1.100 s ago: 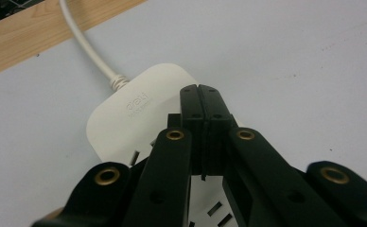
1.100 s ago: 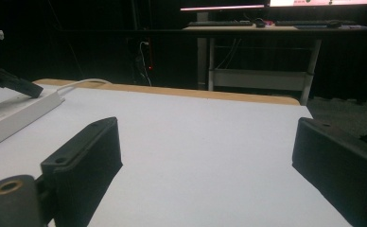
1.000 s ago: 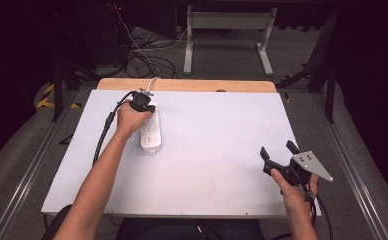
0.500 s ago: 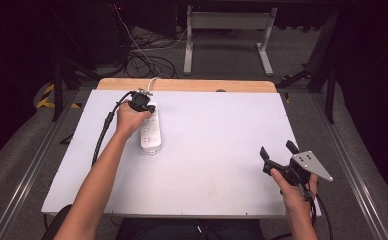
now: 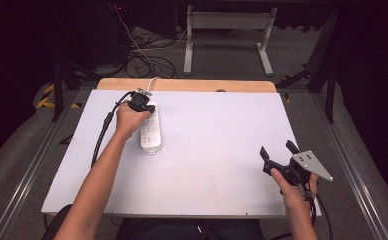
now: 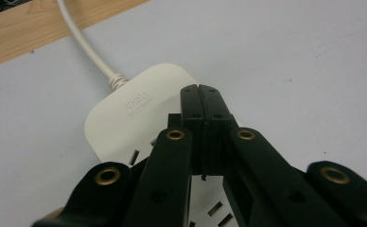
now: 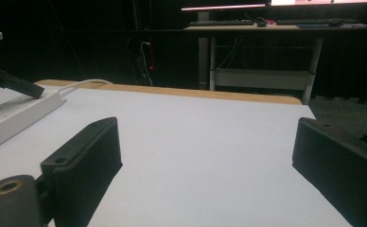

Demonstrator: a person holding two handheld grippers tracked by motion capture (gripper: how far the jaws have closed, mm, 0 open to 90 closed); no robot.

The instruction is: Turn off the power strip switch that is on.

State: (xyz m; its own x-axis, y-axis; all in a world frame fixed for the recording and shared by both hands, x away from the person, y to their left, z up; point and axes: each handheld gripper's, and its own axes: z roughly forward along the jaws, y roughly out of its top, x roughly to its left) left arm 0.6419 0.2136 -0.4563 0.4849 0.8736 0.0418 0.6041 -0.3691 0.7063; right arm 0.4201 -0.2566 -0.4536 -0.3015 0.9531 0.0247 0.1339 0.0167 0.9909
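Under the left gripper [image 6: 201, 101], jaws pressed together: white power strip [image 6: 134, 111].

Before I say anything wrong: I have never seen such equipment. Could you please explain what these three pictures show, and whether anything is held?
A person sits at a white table and holds a hand-operated gripper in each hand. The high view looks down from above. The other two pictures come from small cameras riding on each gripper. One thing lies on the table: a white power strip with its white cord running off the far edge. The left gripper is shut, its fingers pressed together over the strip's cord end; nothing shows between them. The right gripper is open and holds nothing, near the table's front right corner.
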